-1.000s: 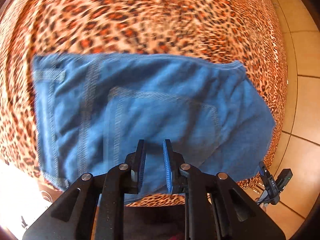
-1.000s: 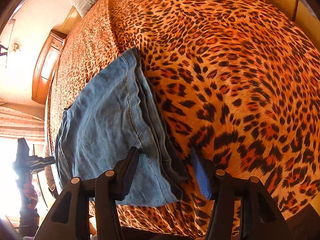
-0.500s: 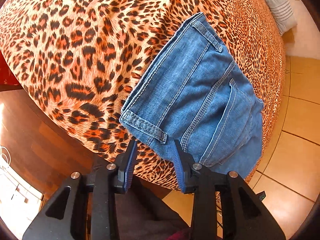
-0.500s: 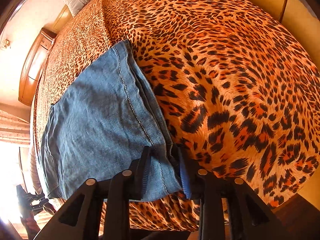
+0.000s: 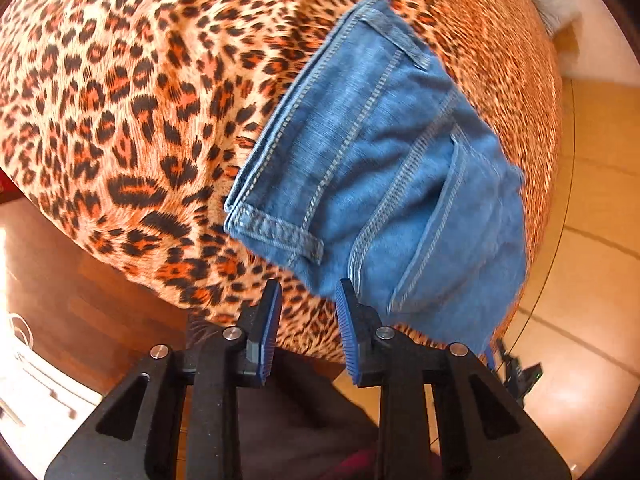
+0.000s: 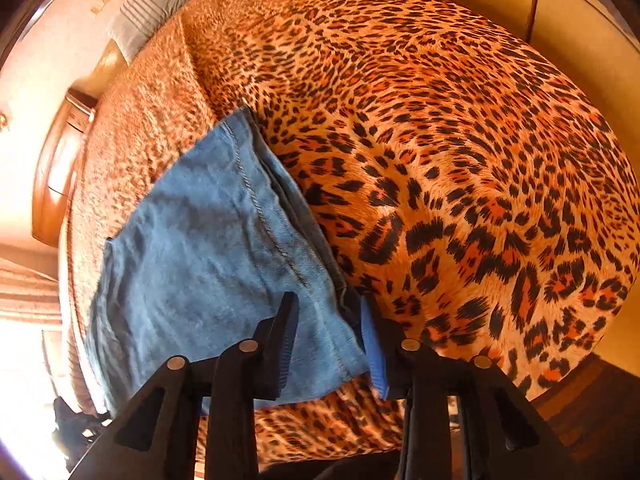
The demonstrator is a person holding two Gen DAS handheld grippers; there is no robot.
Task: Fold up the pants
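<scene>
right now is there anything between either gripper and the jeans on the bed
Nothing visible. The left gripper hangs open just off the folded jeans near the waistband, over bare bedspread. The right gripper stands open astride their near corner.

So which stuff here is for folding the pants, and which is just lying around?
For the job:
- blue jeans, folded up on the leopard bedspread
- left tongs, open
- right tongs, open around the jeans' corner

Just lying about:
- striped pillow
- wooden nightstand
</scene>
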